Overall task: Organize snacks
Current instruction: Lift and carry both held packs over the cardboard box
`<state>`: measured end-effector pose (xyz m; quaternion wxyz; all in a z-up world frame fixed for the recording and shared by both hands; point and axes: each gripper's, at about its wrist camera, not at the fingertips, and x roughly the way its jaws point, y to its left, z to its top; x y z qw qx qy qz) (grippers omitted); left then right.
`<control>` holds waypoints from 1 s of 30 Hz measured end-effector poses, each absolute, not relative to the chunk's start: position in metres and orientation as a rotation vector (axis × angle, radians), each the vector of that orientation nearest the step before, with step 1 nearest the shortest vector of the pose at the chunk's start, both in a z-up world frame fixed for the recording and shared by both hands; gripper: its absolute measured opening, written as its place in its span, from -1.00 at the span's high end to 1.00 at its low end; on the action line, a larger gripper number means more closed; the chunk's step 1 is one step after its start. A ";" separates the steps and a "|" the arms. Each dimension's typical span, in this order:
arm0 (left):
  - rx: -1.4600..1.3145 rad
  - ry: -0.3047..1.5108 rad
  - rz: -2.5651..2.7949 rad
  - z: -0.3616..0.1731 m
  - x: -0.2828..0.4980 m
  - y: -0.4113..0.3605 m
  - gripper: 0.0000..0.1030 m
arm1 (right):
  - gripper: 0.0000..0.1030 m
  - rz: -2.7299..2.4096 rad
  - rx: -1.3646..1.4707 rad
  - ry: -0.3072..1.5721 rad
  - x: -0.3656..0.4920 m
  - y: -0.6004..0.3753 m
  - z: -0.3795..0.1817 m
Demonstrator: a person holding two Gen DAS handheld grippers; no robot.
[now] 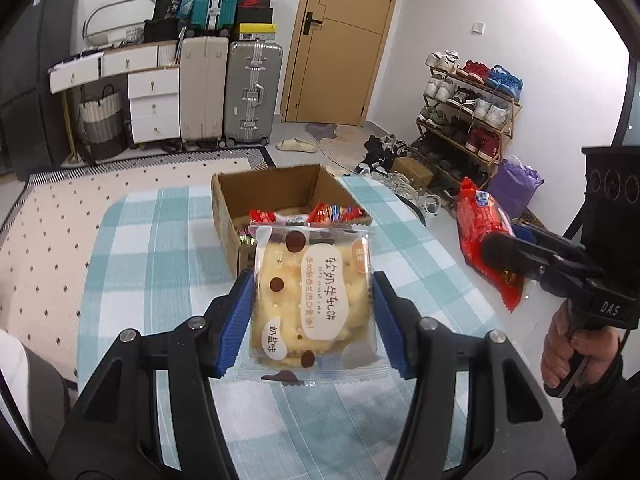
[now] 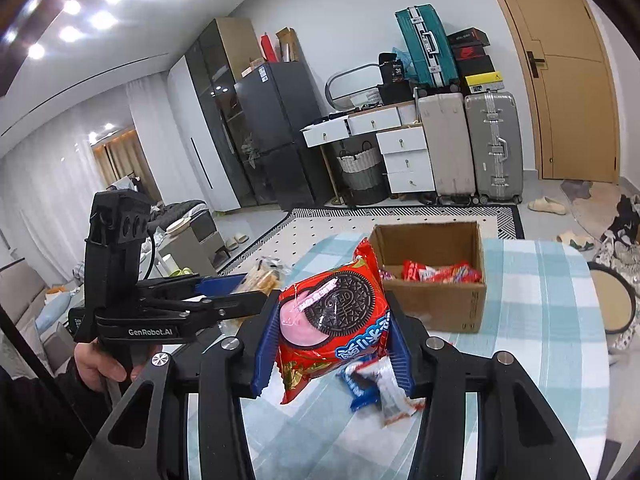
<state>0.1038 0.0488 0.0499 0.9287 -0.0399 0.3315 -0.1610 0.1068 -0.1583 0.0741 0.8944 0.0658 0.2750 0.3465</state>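
Note:
My left gripper point(image 1: 314, 316) is shut on a clear packet of cream crackers point(image 1: 314, 304), held above the checked tablecloth point(image 1: 168, 272). A red cookie packet point(image 2: 332, 320) printed with a dark sandwich cookie is clamped in my right gripper point(image 2: 332, 344), also off the table. In the left wrist view that red cookie packet point(image 1: 480, 232) hangs at the right in the right gripper point(image 1: 500, 256). The left gripper point(image 2: 240, 292) with its cracker packet point(image 2: 264, 276) shows at the left of the right wrist view. An open cardboard box point(image 1: 272, 200) point(image 2: 432, 276) with several red snack packets stands ahead on the table.
Two small packets, blue and white point(image 2: 380, 388), lie on the cloth under my right gripper. A round stool point(image 2: 612, 300) stands off the table's right edge. Suitcases point(image 1: 232, 92), white drawers point(image 1: 154, 104) and a shoe rack point(image 1: 468, 112) line the far wall. A hand point(image 1: 568, 344) grips the right handle.

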 end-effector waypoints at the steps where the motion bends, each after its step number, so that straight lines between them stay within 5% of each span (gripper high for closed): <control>1: -0.068 0.673 -0.330 0.055 0.109 0.045 -0.07 | 0.07 0.723 0.131 0.566 0.112 -0.157 0.079; 18: -0.006 0.641 -0.290 0.126 0.228 0.026 -0.07 | 0.07 0.721 0.161 0.578 0.228 -0.149 0.130; 30: 0.077 0.762 -0.232 0.071 0.351 0.007 -0.07 | 0.07 0.667 0.121 0.724 0.339 -0.137 0.076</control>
